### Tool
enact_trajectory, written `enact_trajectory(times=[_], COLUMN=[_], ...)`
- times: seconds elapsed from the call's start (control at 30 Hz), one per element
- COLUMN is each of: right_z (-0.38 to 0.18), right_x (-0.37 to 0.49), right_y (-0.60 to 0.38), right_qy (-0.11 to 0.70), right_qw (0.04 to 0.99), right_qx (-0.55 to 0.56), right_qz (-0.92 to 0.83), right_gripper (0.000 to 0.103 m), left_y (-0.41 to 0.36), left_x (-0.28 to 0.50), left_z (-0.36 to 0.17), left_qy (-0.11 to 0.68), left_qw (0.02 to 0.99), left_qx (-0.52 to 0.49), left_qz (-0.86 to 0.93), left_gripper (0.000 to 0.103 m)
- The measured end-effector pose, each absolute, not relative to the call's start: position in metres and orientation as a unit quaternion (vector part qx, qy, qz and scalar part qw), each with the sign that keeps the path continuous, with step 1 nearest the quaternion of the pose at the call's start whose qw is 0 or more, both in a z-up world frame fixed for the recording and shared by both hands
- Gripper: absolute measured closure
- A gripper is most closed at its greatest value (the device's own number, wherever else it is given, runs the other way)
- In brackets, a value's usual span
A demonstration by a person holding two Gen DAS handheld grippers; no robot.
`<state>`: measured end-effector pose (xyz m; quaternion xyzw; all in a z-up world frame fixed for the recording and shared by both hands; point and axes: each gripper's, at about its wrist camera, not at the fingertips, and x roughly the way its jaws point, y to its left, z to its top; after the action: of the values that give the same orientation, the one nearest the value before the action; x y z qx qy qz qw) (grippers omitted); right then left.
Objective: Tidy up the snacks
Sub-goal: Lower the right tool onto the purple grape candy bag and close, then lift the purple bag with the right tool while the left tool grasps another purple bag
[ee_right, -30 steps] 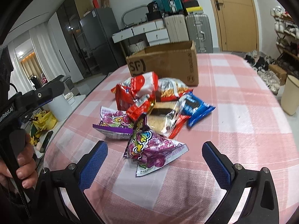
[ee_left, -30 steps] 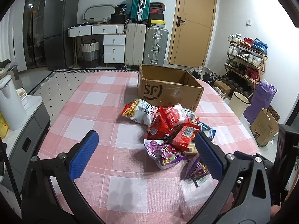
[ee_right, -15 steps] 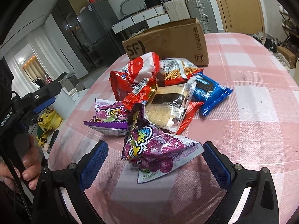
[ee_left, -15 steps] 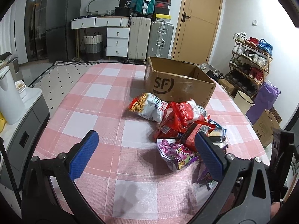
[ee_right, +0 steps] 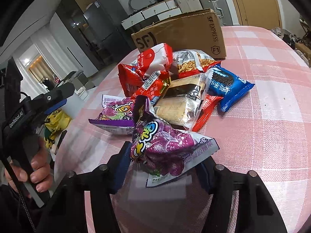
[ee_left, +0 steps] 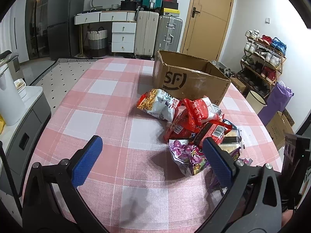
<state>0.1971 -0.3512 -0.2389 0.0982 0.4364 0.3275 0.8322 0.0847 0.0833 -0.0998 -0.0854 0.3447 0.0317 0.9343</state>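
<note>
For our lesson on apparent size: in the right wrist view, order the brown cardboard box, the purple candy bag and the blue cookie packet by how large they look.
1. Brown cardboard box and purple candy bag: look alike, since the bag is nearest the camera, so unranked.
2. Blue cookie packet.

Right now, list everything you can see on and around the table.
purple candy bag: 1, purple, nearest, between right gripper fingers
second purple bag: 1, purple, left of pile
red snack packs: about 4, red and white, middle and back of pile
noodle snack bag: 1, white-orange, by box
cracker pack: 1, clear, pile centre
blue cookie pack: 1, blue, right edge
cardboard box: 1, brown, open, behind pile
table: 1, pink-white check
left gripper: open, empty
right gripper: closed on purple candy bag
</note>
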Motion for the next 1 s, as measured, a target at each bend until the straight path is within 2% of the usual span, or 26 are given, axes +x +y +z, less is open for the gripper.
enact_trajectory(times=[0.37, 1.0], right_z=[-0.231, -0.216], right_x=[0.185, 0.162], right_y=[-0.359, -0.394], right_qy=[0.415, 0.372], right_qw=[0.835, 0.847], right_qx=[0.113, 0.137], right_qz=[0.342, 0.354], right_gripper=[0.048, 0.048], left_y=[0.084, 0.056], left_x=[0.086, 0.139], left_z=[-0.109, -0.167], left_qy=[0.367, 0.460], left_qw=[0.926, 0.880], left_qx=[-0.089, -0.116], left_qz=[0.027, -0.025], left_gripper=[0.001, 0.001])
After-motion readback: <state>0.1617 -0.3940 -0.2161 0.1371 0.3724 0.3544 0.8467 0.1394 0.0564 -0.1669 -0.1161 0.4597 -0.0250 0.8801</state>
